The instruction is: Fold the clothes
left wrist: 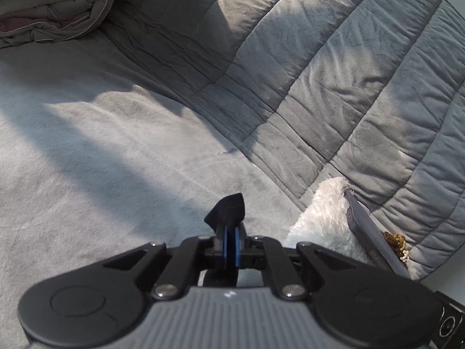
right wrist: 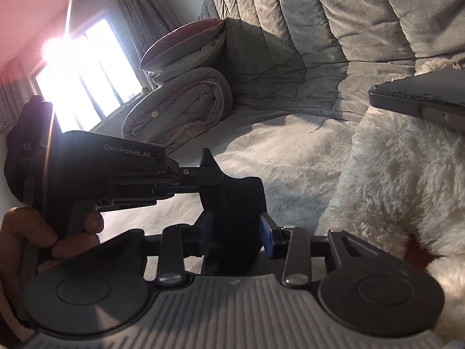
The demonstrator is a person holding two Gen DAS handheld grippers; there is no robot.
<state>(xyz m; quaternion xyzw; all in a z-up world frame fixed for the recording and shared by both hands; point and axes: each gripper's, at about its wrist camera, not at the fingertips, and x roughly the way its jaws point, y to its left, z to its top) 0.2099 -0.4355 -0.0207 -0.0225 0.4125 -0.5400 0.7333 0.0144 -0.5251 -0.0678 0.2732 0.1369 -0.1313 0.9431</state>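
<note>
Closest to each lens sits the ribbed grey body of its own claw, and both claws hold one black garment (right wrist: 232, 203) between them above the bed (left wrist: 87, 189). Across the bed spreads a pale grey fleece sheet, with a darker quilted grey cover (left wrist: 334, 72) rising along its far edge. A rolled grey-and-maroon duvet (right wrist: 180, 110) lies at the far corner of the bed with a maroon-edged pillow (right wrist: 186, 46) leaning on top of it, below a bright window (right wrist: 84, 67). Near the quilted cover lies a white fluffy blanket (right wrist: 401, 180), and a dark phone (right wrist: 421, 99) rests on it, tilted.

In the right wrist view the right claw (right wrist: 237, 229) has its blue pads partly apart, pressed against a thick bunch of the black garment. In the left wrist view the left claw (left wrist: 231, 245) has its blue pads nearly together, pinching a thin fold whose black corner sticks up past the tips. A hand (right wrist: 43, 232) grips the left claw's handle.
</note>
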